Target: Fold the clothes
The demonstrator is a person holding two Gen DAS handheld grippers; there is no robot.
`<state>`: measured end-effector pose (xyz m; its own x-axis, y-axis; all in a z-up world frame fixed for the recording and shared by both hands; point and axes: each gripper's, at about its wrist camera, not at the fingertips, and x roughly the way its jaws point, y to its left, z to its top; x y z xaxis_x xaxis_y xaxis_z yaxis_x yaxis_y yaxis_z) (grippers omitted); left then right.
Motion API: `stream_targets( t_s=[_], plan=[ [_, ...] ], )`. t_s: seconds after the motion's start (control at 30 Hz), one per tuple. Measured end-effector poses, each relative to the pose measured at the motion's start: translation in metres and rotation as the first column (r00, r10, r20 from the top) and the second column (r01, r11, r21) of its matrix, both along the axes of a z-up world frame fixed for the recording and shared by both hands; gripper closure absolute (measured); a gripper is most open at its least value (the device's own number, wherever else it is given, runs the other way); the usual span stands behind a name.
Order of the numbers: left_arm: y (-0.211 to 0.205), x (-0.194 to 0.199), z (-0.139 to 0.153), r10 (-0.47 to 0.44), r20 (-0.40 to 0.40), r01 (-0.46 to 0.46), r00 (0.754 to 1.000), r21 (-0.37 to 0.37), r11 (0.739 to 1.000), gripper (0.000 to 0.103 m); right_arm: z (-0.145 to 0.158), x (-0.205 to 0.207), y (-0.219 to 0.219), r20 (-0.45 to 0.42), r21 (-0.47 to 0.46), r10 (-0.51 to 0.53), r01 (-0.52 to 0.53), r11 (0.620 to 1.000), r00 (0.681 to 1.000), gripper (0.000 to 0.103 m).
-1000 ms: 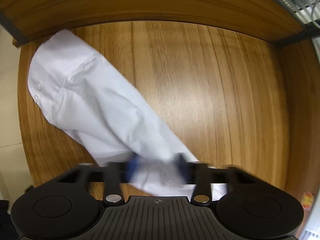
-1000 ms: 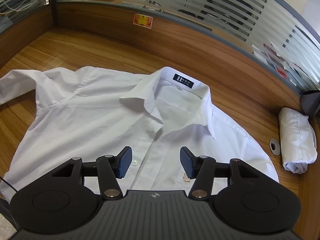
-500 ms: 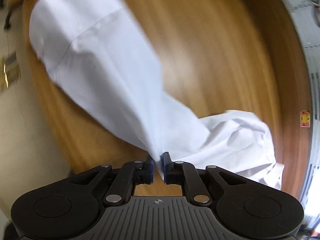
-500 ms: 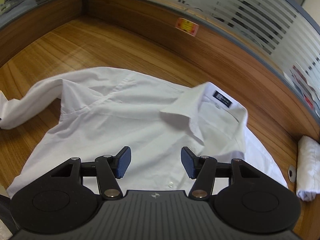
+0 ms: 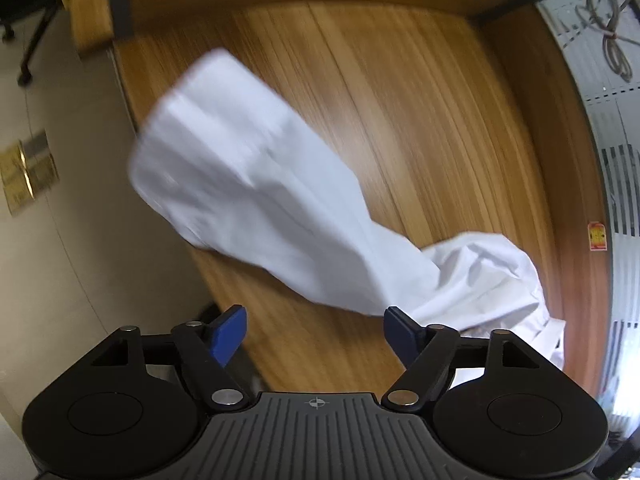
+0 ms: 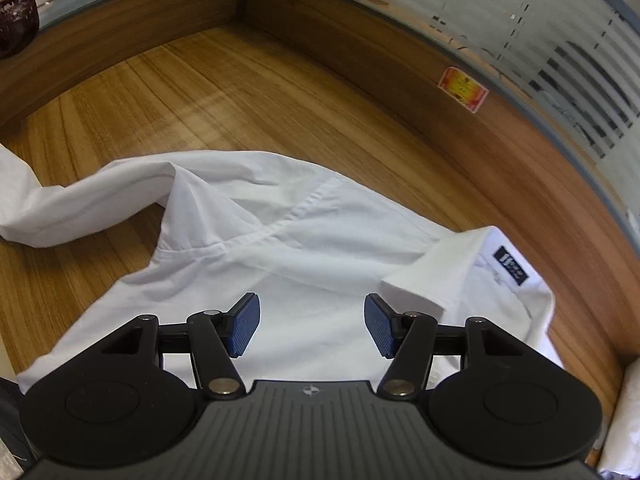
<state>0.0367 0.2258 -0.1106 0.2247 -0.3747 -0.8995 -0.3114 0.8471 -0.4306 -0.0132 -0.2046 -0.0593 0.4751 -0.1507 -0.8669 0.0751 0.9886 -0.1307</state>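
Half a second ago your left gripper (image 5: pixel 316 334) was pinched on the sleeve (image 5: pixel 256 196); now its blue pads (image 5: pixel 229 334) stand wide apart with nothing between them, and the sleeve lies loose beyond them. It stretches diagonally across the wooden desk (image 5: pixel 420 120), its cuff end towards the desk's far left edge, the whole length blurred. Its near end joins bunched white cloth at your right.

Your right gripper (image 6: pixel 312 330) is also spread open and empty, hovering over the white shirt (image 6: pixel 304 264). The shirt lies front up on the desk, with its collar (image 6: pixel 440 268) and dark label (image 6: pixel 513 269) to your right. The sleeve trails away to the left. A red sticker (image 6: pixel 463 89) sits on the wooden back panel, and folded white fabric (image 6: pixel 624 432) shows at the far right edge
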Motion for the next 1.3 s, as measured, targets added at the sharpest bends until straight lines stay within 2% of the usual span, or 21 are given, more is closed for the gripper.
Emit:
stream_targets(
  t_s=[0.13, 0.23, 0.43, 0.6, 0.8, 0.87, 1.0, 1.2, 1.3],
  plan=[
    [0.030, 0.008, 0.010, 0.019, 0.091, -0.022, 0.996, 0.040, 0.999, 0.015, -0.002, 0.005, 0.003, 0.008, 0.022, 0.031, -0.031, 0.999, 0.999, 0.038],
    [0.049, 0.019, 0.013, 0.028, 0.134, -0.034, 0.991, 0.041, 0.999, 0.012, -0.001, 0.006, 0.007, 0.014, 0.026, 0.048, -0.049, 0.998, 0.999, 0.037],
    [0.073, 0.036, -0.001, 0.069, 0.174, -0.060, 0.982, -0.058, 0.997, 0.009, 0.007, 0.005, 0.014, 0.026, 0.037, 0.084, -0.085, 0.996, 0.996, 0.036],
    [0.084, 0.048, -0.012, 0.084, 0.189, -0.066, 0.978, -0.096, 0.993, 0.007, 0.020, 0.009, 0.031, 0.037, 0.051, 0.205, -0.207, 0.977, 0.978, 0.036],
    [0.078, 0.058, -0.031, 0.075, 0.155, -0.058, 0.985, -0.110, 0.992, 0.010, 0.027, 0.035, 0.063, 0.020, -0.007, 0.387, -0.387, 0.922, 0.922, 0.036],
    [0.076, 0.058, -0.035, 0.071, 0.156, -0.055, 0.985, -0.105, 0.993, 0.016, 0.027, 0.046, 0.075, 0.008, -0.030, 0.436, -0.436, 0.899, 0.900, 0.036],
    [0.078, 0.056, -0.042, 0.095, 0.131, -0.079, 0.987, -0.122, 0.989, 0.020, 0.014, 0.071, 0.094, -0.053, -0.038, 0.523, -0.525, 0.850, 0.851, 0.035],
    [0.080, 0.053, -0.049, 0.112, 0.103, -0.099, 0.988, -0.130, 0.987, 0.020, -0.011, 0.104, 0.112, -0.166, -0.027, 0.636, -0.648, 0.761, 0.753, 0.035],
    [0.077, 0.054, -0.048, 0.102, 0.106, -0.091, 0.989, -0.109, 0.990, 0.019, -0.016, 0.118, 0.113, -0.187, -0.028, 0.662, -0.678, 0.735, 0.726, 0.035]
  ],
)
